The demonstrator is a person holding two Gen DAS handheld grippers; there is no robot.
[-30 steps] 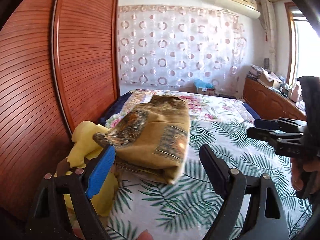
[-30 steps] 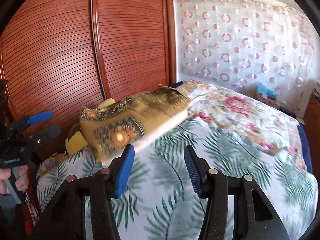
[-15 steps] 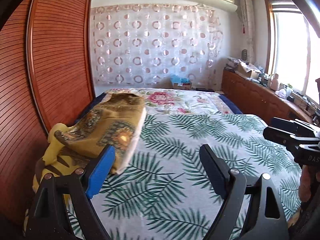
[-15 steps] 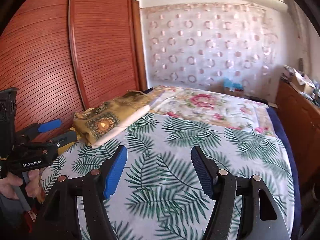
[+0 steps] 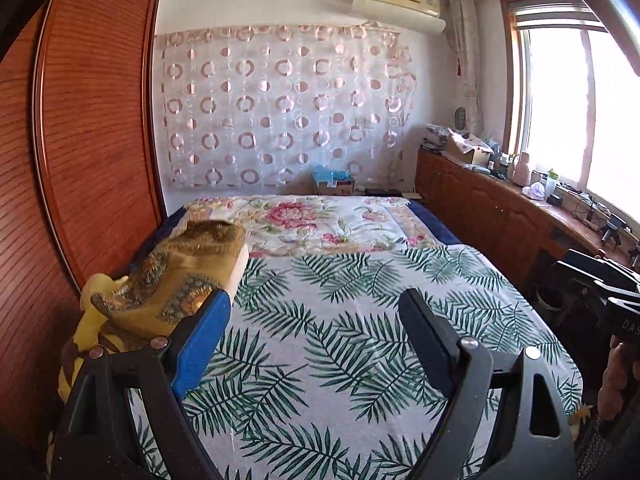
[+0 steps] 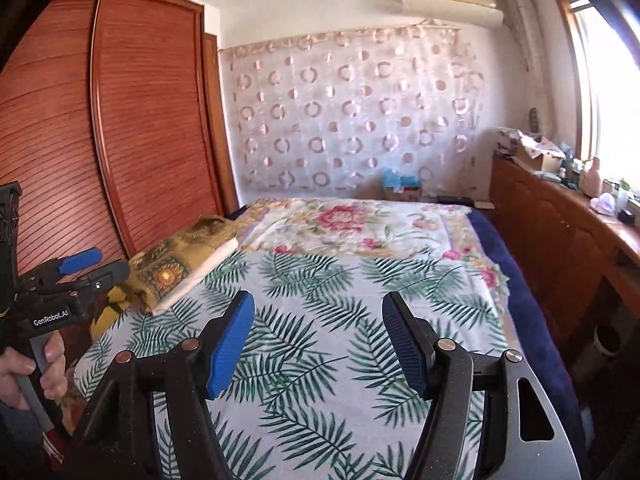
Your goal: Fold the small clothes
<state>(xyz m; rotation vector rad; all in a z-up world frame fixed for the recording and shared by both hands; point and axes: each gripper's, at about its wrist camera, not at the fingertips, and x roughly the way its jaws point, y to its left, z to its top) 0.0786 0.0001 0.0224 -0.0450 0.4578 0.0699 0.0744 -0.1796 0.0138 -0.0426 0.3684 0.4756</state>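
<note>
A folded brown and gold patterned garment lies at the left edge of the bed, partly on top of a yellow cloth. My left gripper hangs open above the palm-leaf bedspread, to the right of the garment, with nothing between its fingers. My right gripper is open too, over the middle of the bedspread, and holds nothing. In the right wrist view the left gripper shows at the left in a person's hand, close to the garment.
A floral quilt covers the far half of the bed. A red-brown slatted wardrobe stands close along the bed's left side. A wooden sideboard with clutter runs under the window on the right. A dotted curtain hangs behind.
Both grippers have drawn back and to the right, away from the folded garment, which stays on the bed's left edge. The right gripper's jaws stand wider than a second ago.
</note>
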